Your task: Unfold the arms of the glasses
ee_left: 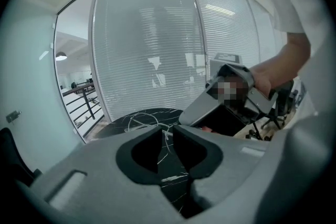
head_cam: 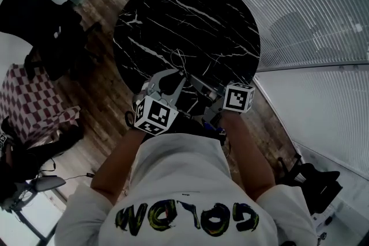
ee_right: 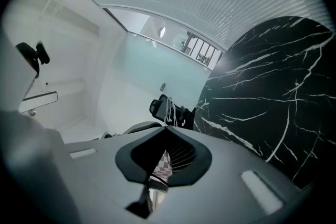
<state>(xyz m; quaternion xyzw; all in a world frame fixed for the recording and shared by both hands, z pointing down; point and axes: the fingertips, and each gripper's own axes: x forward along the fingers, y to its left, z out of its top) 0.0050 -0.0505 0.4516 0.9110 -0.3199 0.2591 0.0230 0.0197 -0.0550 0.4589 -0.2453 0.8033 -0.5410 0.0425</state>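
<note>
**Fingers on your left gripper (ee_left: pixel 168 132) sitting slightly apart, right ones closed**

You are holding both grippers low over the near edge of the round black table (head_cam: pixel 222 14). Your left gripper is showing a narrow gap between its fingertips, with nothing in it and only marble behind. Your right gripper (ee_right: pixel 167 130) is pressing its fingertips together on nothing. The thin wire glasses (head_cam: pixel 179 59) are lying on the table just beyond your left fingertips, and neither gripper is touching them. Whether their arms are folded is too fine to tell. A checkered bag (head_cam: pixel 31 102) is sitting on the floor to your left, well apart from the table, and its contents are not showing.
</note>
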